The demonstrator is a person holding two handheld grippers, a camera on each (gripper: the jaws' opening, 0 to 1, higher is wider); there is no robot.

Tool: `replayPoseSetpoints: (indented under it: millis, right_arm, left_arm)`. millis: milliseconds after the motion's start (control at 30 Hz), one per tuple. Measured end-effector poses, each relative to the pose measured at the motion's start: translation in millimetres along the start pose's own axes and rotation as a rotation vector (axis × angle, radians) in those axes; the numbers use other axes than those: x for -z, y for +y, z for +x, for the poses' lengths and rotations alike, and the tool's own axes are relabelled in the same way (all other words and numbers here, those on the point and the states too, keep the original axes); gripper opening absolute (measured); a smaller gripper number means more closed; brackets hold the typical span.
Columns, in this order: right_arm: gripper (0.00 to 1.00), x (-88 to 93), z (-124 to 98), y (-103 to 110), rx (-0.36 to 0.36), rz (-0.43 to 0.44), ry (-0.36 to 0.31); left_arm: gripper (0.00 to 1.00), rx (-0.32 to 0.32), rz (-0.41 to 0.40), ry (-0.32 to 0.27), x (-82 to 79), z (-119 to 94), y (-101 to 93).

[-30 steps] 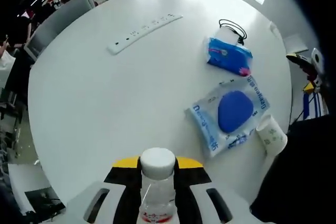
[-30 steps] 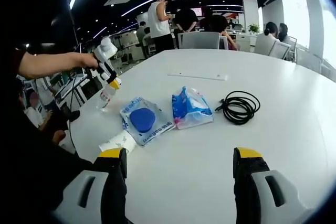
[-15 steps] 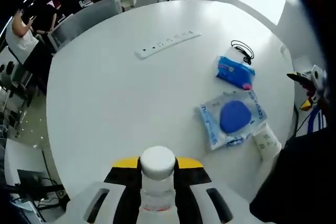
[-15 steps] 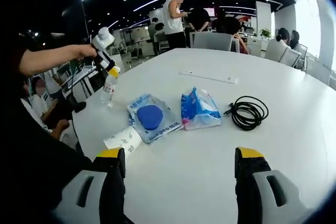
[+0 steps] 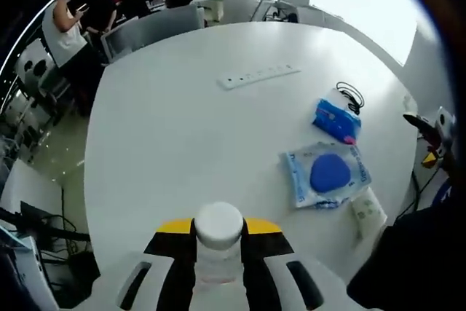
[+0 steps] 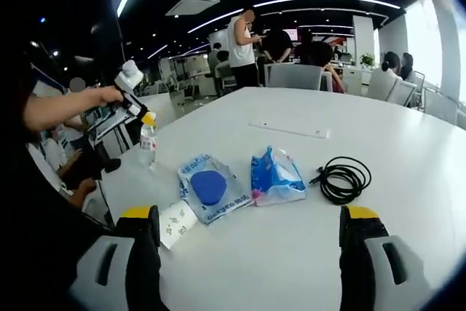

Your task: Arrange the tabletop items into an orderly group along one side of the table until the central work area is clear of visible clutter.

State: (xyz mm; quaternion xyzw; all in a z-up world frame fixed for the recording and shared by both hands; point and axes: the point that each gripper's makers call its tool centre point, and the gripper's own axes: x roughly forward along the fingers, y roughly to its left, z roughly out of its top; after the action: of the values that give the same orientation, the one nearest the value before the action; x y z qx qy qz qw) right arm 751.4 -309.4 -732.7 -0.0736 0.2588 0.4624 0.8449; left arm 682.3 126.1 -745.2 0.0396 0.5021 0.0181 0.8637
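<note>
**Grippers at work over a round white table**

Left gripper (image 5: 218, 253) clamps a clear plastic water bottle with a white cap (image 5: 218, 225) between its yellow-tipped jaws, held above the near edge of the round white table (image 5: 182, 129). Right gripper (image 6: 249, 253) hangs unclenched, jaws spread wide with nothing between them. Beyond it on the table lie a clear pouch holding a blue oval pad (image 6: 210, 186), a blue wipes pack (image 6: 273, 178) just beside it, a coiled black cable (image 6: 344, 178) (farther right), a white packet (image 6: 173, 223) and a long white power strip (image 6: 290, 129).

white round table (image 6: 408, 202) bears power strip (image 5: 258, 76), cable (image 6: 342, 178), two blue packets (image 6: 275, 176).
</note>
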Motion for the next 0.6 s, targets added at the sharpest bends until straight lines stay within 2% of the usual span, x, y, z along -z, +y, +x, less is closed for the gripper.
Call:
replayPoseSetpoints:
  millis: [233, 600]
  right_arm:
    - [1.0, 3.1, -5.4, -8.9, 0.02, 0.001, 0.015]
    - [1.0, 5.7, -6.7, -15.9, 0.033, 0.013, 0.024]
  left_arm:
    - [0.2, -0.031, -0.083, -0.055, 10.3, -10.0, 7.2]
    - [0.2, -0.083, -0.149, -0.109, 21.3, -21.3, 5.4]
